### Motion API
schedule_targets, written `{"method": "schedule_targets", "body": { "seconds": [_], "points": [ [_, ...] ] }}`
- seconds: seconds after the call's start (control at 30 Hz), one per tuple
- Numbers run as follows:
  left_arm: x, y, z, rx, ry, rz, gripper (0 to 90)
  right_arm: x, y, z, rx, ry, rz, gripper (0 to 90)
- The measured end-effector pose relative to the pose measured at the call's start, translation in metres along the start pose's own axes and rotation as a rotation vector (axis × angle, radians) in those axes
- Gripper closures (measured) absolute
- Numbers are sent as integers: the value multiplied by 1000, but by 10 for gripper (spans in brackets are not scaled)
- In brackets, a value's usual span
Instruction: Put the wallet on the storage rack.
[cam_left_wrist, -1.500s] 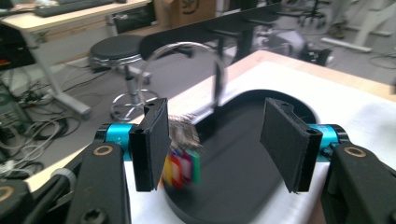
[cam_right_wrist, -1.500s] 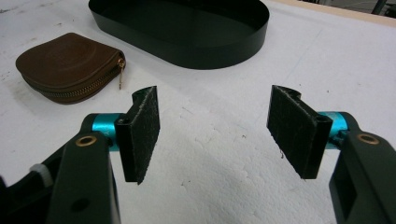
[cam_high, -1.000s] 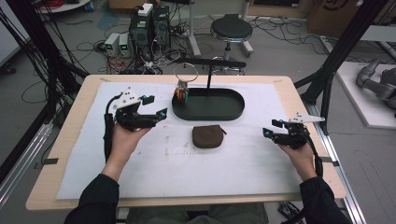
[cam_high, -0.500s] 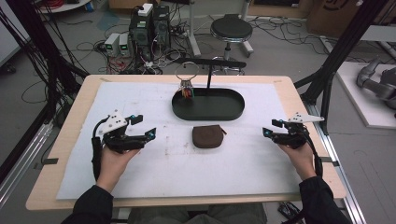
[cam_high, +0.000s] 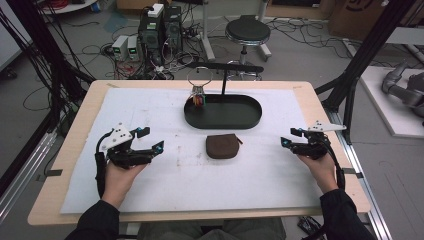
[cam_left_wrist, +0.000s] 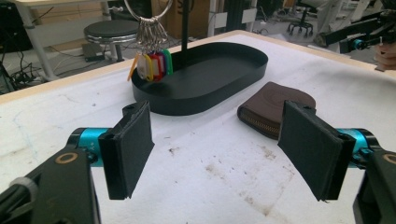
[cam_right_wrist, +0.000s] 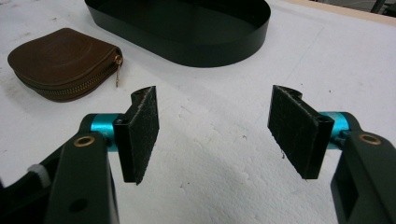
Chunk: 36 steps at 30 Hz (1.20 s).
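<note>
While both grippers, left (cam_high: 153, 139) and right (cam_high: 288, 137), gaped empty, the brown zip pouch (cam_high: 222, 146) lay between them.

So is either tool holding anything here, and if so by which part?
Nothing is held. The left tool and right tool both stand open over the white mat, with the brown pouch lying untouched between them.
</note>
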<state>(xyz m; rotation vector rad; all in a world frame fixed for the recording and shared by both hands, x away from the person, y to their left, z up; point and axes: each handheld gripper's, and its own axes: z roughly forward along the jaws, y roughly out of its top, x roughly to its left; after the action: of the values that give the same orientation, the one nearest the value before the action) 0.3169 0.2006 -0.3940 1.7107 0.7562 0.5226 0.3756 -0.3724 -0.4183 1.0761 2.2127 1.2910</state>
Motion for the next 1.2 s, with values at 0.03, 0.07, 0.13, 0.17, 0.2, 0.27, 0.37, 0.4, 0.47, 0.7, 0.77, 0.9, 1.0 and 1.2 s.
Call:
{"method": "schedule_targets", "body": {
  "seconds": [0.03, 0.07, 0.13, 0.17, 0.2, 0.27, 0.37, 0.4, 0.47, 0.7, 0.77, 0.9, 1.0, 1.2],
  "points": [
    [0, 0, 1, 7, -2, 7, 259, 0, 0, 0, 2, 1, 0, 345],
    [-1, -1, 3, 7, -3, 6, 259, 0, 0, 0, 3, 2, -3, 345],
    [-2, -1, 5, 14, -8, 9, 259, 1, 0, 1, 4, 2, -6, 345],
    [-2, -1, 6, 11, -6, 10, 259, 2, 0, 1, 6, 4, -7, 345],
    [-2, -1, 7, 10, -7, 10, 259, 2, 0, 2, 4, 6, -11, 345],
    [-2, -2, 7, 13, -6, 15, 259, 4, 1, 3, 4, 11, -10, 345],
    [-2, -2, 7, 17, -4, 14, 259, 6, 2, 6, 0, 25, -12, 345],
    [-2, -3, 7, 15, -2, 11, 259, 7, 2, 7, -2, 29, -10, 345],
    [-2, -3, 6, 16, 0, 13, 259, 10, 4, 9, -1, 43, -13, 346],
    [-4, -3, 9, 25, -6, 16, 259, 27, 13, 22, -29, 108, -10, 350],
    [-5, -3, 11, 27, -10, 20, 260, 33, 16, 28, -20, 128, -12, 352],
    [-6, -4, 12, 35, -13, 21, 261, 48, 21, 40, -18, 165, -31, 364],
    [-6, -4, 13, 36, -15, 22, 261, 58, 25, 48, -6, 177, -41, 373],
    [-7, -4, 14, 38, -19, 22, 261, 72, 31, 63, 6, 195, -60, 419]
  ]
}}
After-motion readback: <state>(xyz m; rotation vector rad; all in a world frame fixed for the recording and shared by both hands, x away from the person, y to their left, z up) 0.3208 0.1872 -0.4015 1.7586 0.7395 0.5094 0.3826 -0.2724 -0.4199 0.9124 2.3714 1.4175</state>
